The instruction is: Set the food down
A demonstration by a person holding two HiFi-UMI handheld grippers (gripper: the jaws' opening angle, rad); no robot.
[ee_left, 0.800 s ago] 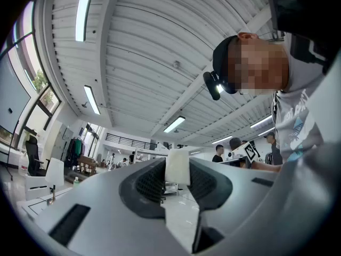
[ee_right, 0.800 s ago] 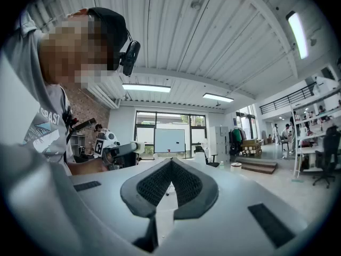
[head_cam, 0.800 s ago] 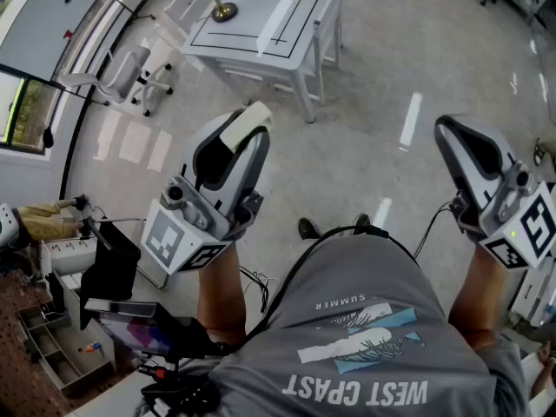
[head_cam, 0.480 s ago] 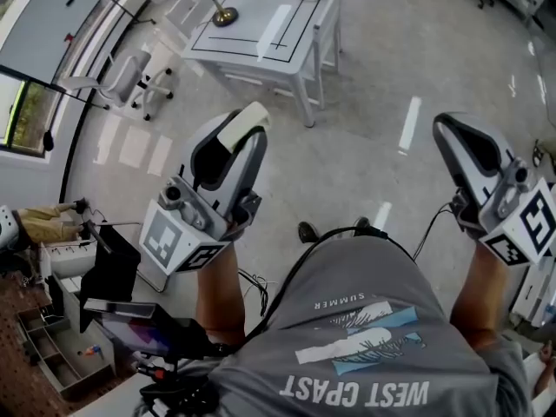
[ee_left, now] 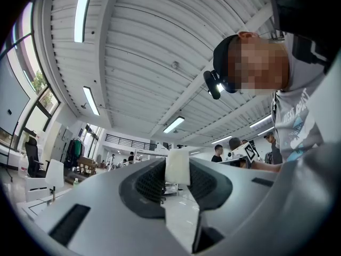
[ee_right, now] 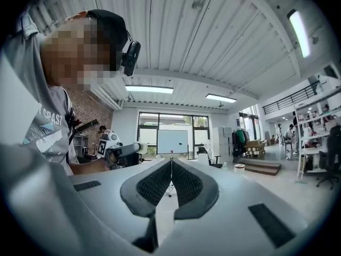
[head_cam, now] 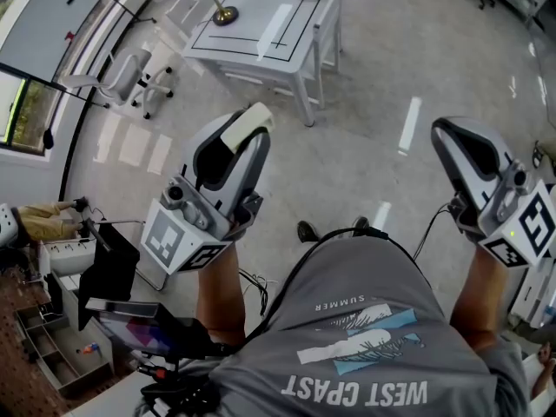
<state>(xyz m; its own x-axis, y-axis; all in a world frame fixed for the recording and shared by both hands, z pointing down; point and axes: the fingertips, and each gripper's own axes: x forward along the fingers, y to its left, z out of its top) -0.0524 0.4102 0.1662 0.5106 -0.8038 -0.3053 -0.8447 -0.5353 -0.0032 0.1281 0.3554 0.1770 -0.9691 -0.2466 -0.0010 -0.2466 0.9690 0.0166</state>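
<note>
1. Progress check: I'd say basically nothing is set down yet. The food (head_cam: 244, 126), a pale off-white block, is up in the air, clamped in the left gripper (head_cam: 236, 142), out in front of the person's chest.
2. Left jaws are pressed onto both sides of that block, with its end poking out past the tips. The right gripper (head_cam: 452, 137) has its jaws together with nothing between them.
3. What's left, as far as I can judge: get over to a surface, lower the block onto it, open the jaws and back off. The obvious candidate is the white worktop (head_cam: 234, 37) up ahead, well apart from both grippers, with bare floor (head_cam: 365, 146) in between. That's a guess though, since the task doesn't say where.
4. The head view is the only one that gives you the layout: the worktop, an office chair (head_cam: 130, 76) off to its left, and how far the block is from anywhere it could land.
5. The left gripper view is the one that really shows the grip, with the textured pads flat against the block's sides. It's angled up at ceiling and lights, so no landing spot is visible there.
6. The right gripper view confirms the pads meet with just a thin seam. It also catches the other gripper from the side, with the pale block at its tip.
</note>
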